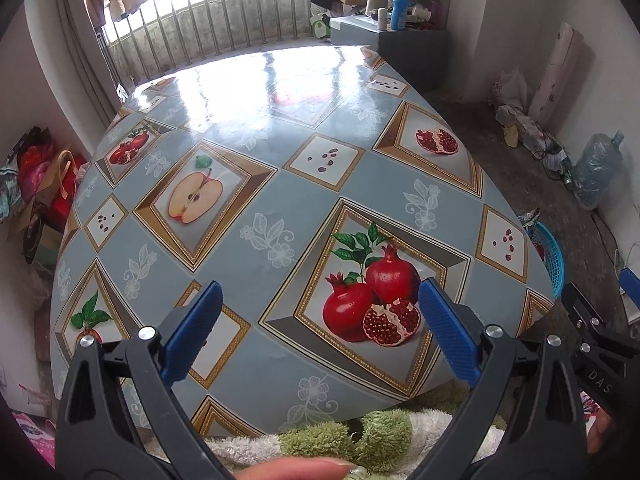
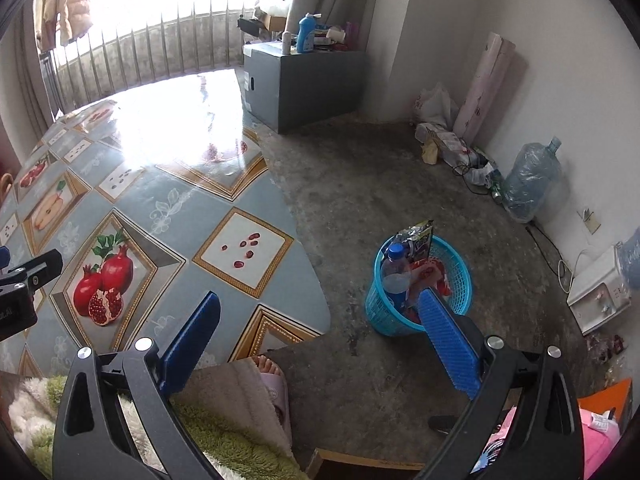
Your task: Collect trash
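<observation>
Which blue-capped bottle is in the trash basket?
The clear plastic bottle standing in the turquoise basket on the floor; the opaque blue bottle stands on the grey cabinet.

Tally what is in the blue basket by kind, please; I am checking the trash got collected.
In the blue basket on the floor, as far as the right wrist view shows:
Plastic bottle with blue cap: 1
Silver snack wrapper: 1
Red wrapper: 1
Total: 3 visible; anything deeper is hidden.

A fruit-patterned table [image 1: 280, 208] stands bare beside a blue basket [image 2: 384, 316] on the concrete floor [image 2: 360, 184]
</observation>
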`<move>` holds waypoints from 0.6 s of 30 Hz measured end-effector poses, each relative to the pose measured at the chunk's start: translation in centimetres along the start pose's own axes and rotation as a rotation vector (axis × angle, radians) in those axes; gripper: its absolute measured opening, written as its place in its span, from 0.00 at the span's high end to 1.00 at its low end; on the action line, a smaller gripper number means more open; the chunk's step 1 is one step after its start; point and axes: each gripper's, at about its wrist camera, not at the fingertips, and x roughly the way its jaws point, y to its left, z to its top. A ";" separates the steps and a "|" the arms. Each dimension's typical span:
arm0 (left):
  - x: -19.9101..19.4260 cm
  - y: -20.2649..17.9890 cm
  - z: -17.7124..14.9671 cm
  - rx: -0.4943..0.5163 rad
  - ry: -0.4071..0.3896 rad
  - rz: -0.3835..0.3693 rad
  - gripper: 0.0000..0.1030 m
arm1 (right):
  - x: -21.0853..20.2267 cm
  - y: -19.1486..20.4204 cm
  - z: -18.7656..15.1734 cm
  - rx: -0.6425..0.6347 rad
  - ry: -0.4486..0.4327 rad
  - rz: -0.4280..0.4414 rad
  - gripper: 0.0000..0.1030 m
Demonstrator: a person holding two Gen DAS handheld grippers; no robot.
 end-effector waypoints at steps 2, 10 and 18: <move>-0.1 -0.2 0.0 0.009 -0.003 -0.002 0.09 | 0.1 -0.2 -0.1 0.006 0.005 -0.002 0.06; -0.3 -0.8 0.0 0.029 -0.010 -0.007 0.09 | 0.1 -0.6 -0.1 0.016 0.002 -0.005 0.06; -0.5 -1.2 0.0 0.039 -0.013 -0.022 0.09 | 0.1 -1.0 -0.4 0.022 0.013 -0.016 0.06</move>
